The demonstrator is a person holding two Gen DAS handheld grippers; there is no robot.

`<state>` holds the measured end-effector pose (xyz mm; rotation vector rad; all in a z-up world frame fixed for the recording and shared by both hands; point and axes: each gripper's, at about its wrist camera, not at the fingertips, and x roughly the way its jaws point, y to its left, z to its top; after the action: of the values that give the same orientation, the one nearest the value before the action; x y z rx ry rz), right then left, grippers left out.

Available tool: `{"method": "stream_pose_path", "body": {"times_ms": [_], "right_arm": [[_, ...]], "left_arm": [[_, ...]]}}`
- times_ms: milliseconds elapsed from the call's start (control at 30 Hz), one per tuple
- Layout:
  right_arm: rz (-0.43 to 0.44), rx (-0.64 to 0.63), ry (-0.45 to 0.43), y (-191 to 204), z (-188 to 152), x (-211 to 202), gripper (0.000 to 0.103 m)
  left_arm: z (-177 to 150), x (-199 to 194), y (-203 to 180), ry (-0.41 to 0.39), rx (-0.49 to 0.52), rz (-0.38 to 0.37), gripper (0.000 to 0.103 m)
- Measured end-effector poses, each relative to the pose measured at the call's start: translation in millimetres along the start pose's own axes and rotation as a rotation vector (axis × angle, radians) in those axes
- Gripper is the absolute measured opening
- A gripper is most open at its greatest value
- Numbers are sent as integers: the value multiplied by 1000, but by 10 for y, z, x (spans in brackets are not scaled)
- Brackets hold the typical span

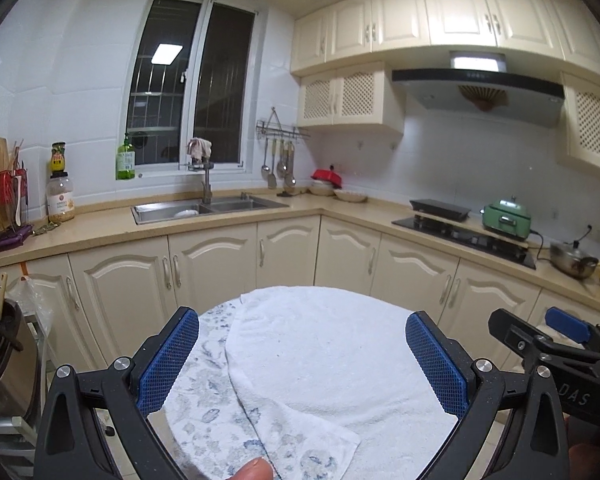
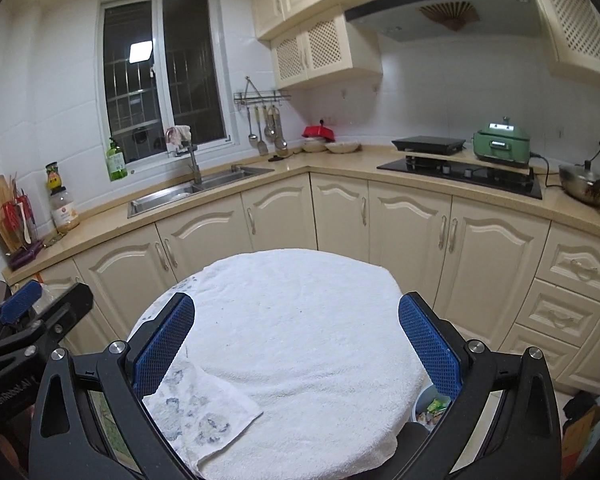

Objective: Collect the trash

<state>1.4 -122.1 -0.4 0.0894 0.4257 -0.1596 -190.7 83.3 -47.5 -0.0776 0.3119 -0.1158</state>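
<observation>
Left gripper: my left gripper [image 1: 302,354] is spread wide with nothing between its two blue pads, hovering over the round table [image 1: 400,420] in the lower centre of the frame.
Right gripper: my right gripper [image 2: 296,342] is likewise wide and holds nothing; it is over the same table.
Table cover: one white towel [image 2: 300,320] over the top, with one blue-patterned cloth [image 2: 196,412] folded over at lower left.
Trash: one bin [image 2: 430,406] with colourful wrappers shows at lower right of the right view, just past the table edge and partly hidden by my gripper finger. No loose trash that I can make out on the towel.
Thumb: one fingertip [image 1: 252,470] at the bottom edge of the left view.
Sink: one double-basin sink [image 1: 208,208], left of centre.
Bottles: one green bottle [image 1: 125,160] on the sill.
Cooker: one green cooker [image 1: 506,216], right.
Pot: one steel pot [image 1: 572,262], far right.
</observation>
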Motion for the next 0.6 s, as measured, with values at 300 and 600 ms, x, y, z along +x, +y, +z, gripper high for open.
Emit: {"method": "stream_pose_path", "body": {"times_ms": [300,600], "right_arm": [[7,8,-30,29,-41,-178,103],[19,5,-45,79,-84,-239,103]], "left_arm": [[-88,-227,-45,-11,18,20,102],[1,-297,0,-18,-7,15,102]]}}
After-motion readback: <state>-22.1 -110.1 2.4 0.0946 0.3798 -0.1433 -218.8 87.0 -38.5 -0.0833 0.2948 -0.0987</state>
